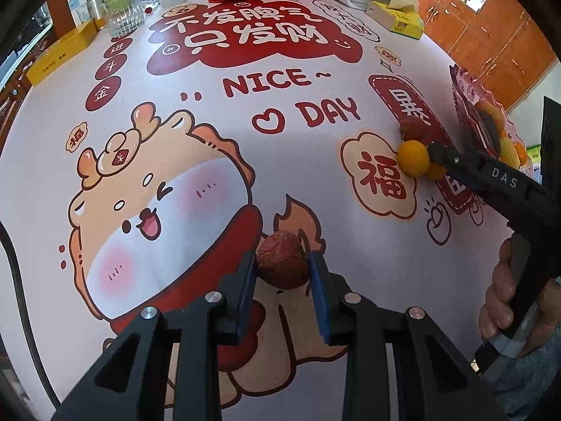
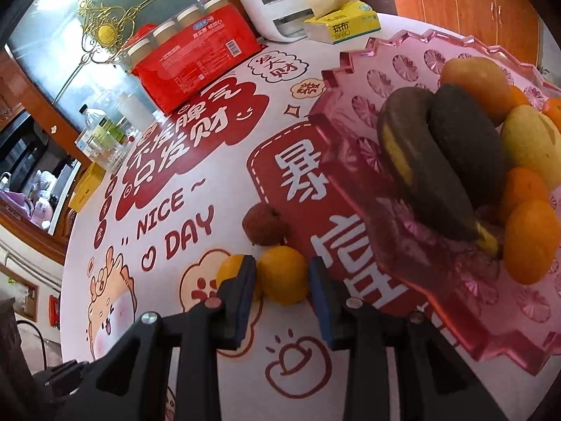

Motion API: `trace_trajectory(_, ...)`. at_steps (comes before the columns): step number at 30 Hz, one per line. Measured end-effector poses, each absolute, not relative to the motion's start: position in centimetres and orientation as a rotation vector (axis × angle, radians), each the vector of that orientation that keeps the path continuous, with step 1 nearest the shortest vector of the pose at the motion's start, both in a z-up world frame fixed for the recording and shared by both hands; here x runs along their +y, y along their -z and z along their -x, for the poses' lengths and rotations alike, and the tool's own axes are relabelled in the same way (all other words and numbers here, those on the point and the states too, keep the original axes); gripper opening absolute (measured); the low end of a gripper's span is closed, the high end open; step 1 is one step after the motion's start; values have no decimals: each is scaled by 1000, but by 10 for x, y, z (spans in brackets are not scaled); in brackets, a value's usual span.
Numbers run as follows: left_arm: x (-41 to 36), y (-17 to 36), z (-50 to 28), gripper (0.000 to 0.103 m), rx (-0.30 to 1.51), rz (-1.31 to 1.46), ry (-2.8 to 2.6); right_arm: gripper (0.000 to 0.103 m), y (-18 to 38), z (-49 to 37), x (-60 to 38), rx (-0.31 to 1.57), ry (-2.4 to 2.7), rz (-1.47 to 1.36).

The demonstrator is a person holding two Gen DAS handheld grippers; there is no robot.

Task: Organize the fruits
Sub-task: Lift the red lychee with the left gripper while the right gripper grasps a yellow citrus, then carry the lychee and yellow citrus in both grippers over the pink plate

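The left gripper point(image 1: 283, 270) clasped a wrinkled red fruit point(image 1: 282, 259) between its blue pads, resting on the printed tablecloth point(image 1: 210, 182). The right gripper point(image 2: 283, 280) bracketed an orange point(image 2: 283, 275), the jaws not quite touching it. Beyond lay another red fruit point(image 2: 264, 224), beside the pink fruit tray point(image 2: 354, 105).

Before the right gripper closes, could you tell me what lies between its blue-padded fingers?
A small round orange fruit, seen in the right wrist view; whether the pads touch it is unclear.
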State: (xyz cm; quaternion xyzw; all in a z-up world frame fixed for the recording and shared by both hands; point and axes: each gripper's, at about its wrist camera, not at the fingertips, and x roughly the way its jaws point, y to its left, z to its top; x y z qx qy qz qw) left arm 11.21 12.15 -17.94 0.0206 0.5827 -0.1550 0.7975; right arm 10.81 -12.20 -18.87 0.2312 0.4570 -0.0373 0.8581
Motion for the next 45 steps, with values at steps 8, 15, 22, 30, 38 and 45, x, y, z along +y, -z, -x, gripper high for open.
trace_trajectory(8, 118, 174, -106, 29, 1239, -53, 344, 32, 189, -110, -120, 974, 48, -495)
trace_trajectory(15, 119, 166, -102, 29, 1219, -51, 337, 29, 181, -99, -109, 991, -3, -490)
trace_trajectory(22, 114, 149, -98, 29, 1184, -48, 341, 29, 160, -77, -88, 992, -94, -446)
trace_trajectory(30, 85, 114, -91, 29, 1115, -57, 395, 29, 124, -46, -97, 942, -115, -406)
trace_trajectory(38, 33, 67, -82, 29, 1024, -77, 480, 29, 76, -20, -132, 858, -85, -352)
trace_trajectory(45, -20, 30, -78, 29, 957, -79, 537, 29, 36, -4, -173, 781, -52, -263)
